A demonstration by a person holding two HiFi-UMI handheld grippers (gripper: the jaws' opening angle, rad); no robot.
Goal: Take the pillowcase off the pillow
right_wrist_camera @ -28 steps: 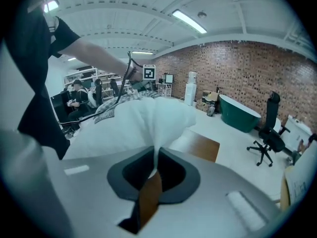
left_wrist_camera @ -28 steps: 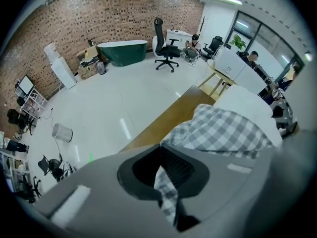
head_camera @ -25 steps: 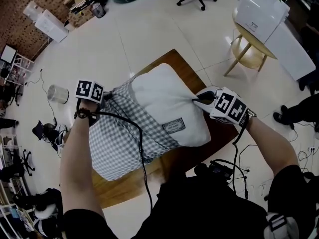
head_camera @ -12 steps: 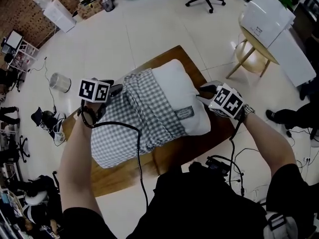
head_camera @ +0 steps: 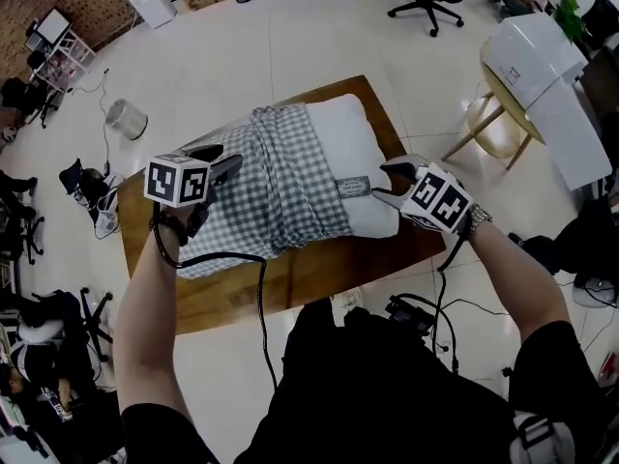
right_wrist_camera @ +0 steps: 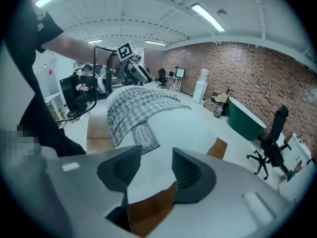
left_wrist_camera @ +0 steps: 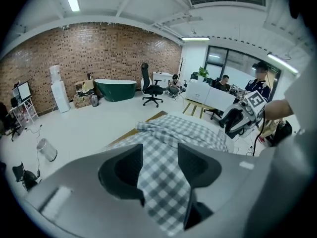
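On the left, the left gripper (head_camera: pixel 225 166) is over the grey and white checked pillowcase (head_camera: pixel 280 187). Its jaws have just been opening and now stand apart, let go, with checked cloth in the gap between them. The pillowcase lies on the brown wooden counter (head_camera: pixel 290 283). Its left end is flat and empty on the wood. Its right part is bunched up in folds around the left half of the white pillow (head_camera: pixel 356 143). The right half of the pillow is bare and sticks out of the cloth. A small label (head_camera: pixel 354 187) sits on the pillow just beside the edge of the pillowcase. On the right, the right gripper (head_camera: pixel 391 182) is at the near right corner of the pillow. Its jaws have just been opening too, and they stand apart, not squeezing. The white corner of the pillow sits between them, with the counter showing under it.
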